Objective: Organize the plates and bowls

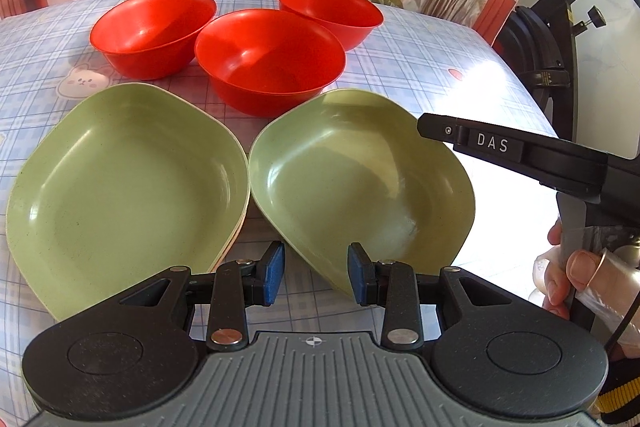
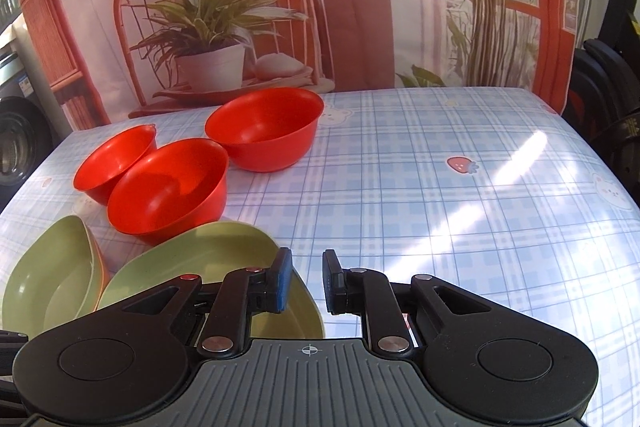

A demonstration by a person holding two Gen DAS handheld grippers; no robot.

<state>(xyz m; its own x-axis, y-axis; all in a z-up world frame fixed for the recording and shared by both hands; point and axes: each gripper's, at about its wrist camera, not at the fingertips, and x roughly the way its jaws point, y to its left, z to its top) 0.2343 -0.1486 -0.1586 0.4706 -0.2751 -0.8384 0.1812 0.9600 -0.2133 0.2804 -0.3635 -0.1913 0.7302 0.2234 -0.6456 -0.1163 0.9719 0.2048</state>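
Both jaws gaping and empty, the left gripper [image 1: 316,275] and right gripper [image 2: 307,281] flank a tilted green plate [image 1: 352,179] on the checked tablecloth [image 2: 440,187], seemingly light, stiff, slick plastic best pinched at its rim

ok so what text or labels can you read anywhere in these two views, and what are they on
"DAS": white letters on the black finger of the right tool, seen in the left wrist view.
A small yellow sticker on the black stand behind the table: too small to read.
A label on the grey appliance at the left edge of the right wrist view: blurred, unreadable.
The red bowls, green plates and tablecloth carry pictures only, no words.
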